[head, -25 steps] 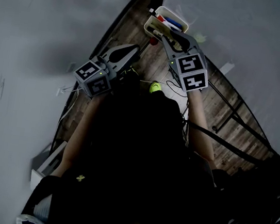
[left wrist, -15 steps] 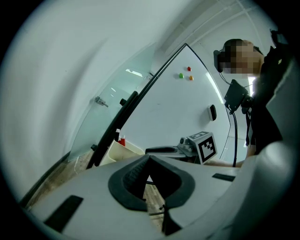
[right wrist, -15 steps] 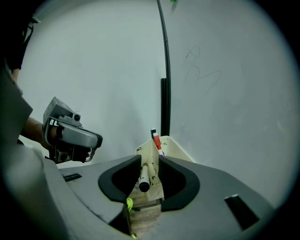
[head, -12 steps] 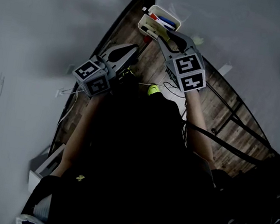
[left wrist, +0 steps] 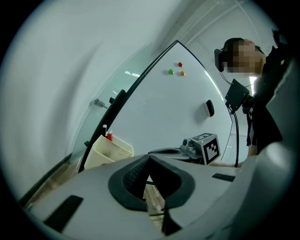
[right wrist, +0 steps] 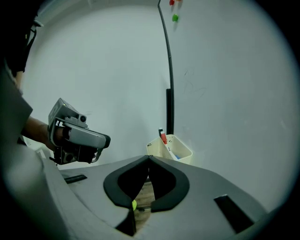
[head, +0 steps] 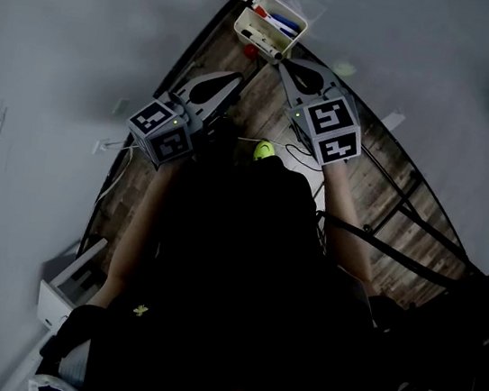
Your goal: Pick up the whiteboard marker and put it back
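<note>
At the left, the left gripper [head: 236, 78] has its two jaws pressed together at the tips and holds nothing. Behind the tips, its own view shows only the brown wooden floor [left wrist: 152, 197].

A little to the right and ahead stands one cream rectangular plastic box [head: 244, 31], beside the black edge of the white whiteboard [left wrist: 187, 108]. The whiteboard markers are inside this box. We count one red-capped marker [head: 260, 10], one blue marker [head: 284, 25] and one dark marker [head: 267, 46]; if there are more, we cannot tell. Neither gripper touches them.

Lower, between the two forearms, one small yellow-green object [head: 263, 150] lies on the floor.

At the right, the right gripper [head: 281, 62] points at the box from near. Its two jaws have just closed, the tips meet and nothing is between them.

On the whiteboard we count three round magnets: one red magnet [left wrist: 180, 64], one green magnet [left wrist: 171, 71] and one orange magnet [left wrist: 182, 73].
</note>
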Demonstrator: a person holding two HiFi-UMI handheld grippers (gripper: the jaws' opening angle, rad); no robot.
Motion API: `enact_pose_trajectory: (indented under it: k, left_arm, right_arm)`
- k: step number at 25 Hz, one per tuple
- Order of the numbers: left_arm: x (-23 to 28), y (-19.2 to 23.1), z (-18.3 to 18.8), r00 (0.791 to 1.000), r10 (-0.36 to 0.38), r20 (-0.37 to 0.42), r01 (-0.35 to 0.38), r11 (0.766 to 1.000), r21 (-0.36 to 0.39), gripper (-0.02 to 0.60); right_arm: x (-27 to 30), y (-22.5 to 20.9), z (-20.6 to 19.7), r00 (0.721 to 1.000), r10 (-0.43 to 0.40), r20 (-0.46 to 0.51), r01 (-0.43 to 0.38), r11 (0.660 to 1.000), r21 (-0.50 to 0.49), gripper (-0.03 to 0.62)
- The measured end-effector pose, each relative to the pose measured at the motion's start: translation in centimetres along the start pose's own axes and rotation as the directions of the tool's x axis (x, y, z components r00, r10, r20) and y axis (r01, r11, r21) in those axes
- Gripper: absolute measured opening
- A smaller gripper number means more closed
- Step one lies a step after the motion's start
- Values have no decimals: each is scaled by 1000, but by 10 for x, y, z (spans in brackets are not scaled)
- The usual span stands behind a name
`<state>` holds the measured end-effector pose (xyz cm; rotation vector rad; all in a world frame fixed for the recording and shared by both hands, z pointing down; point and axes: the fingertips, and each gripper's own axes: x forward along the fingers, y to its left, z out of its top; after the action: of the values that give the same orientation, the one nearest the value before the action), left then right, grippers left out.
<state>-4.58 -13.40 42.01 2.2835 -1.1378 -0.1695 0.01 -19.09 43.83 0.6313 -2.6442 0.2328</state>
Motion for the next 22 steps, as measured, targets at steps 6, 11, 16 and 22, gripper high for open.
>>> enact_pose_trajectory:
  k: [6, 11, 16, 22]
  left_arm:
    - [-11, -9, -3, 1000, 12, -1, -12, 1000, 2, 2]
    - [-22, -2, -18, 1000, 9, -14, -9, 1000, -10, 2]
    - [-27, -7, -21, 999, -31, -17, 31, 999, -44, 2]
    - [-47, -10, -23, 995, -97, -32, 96, 995, -30, 2]
  right_arm:
    - [-8, 9, -5, 1000, 15, 3, -15, 1000, 15, 12]
    - [-11, 21, -19, 999, 20, -26, -19, 999, 37, 11]
    - [-17, 31, -22, 1000, -3, -31, 5, 998, 68, 11]
    - [-27, 58, -13, 999, -40, -4, 40, 992, 120, 11]
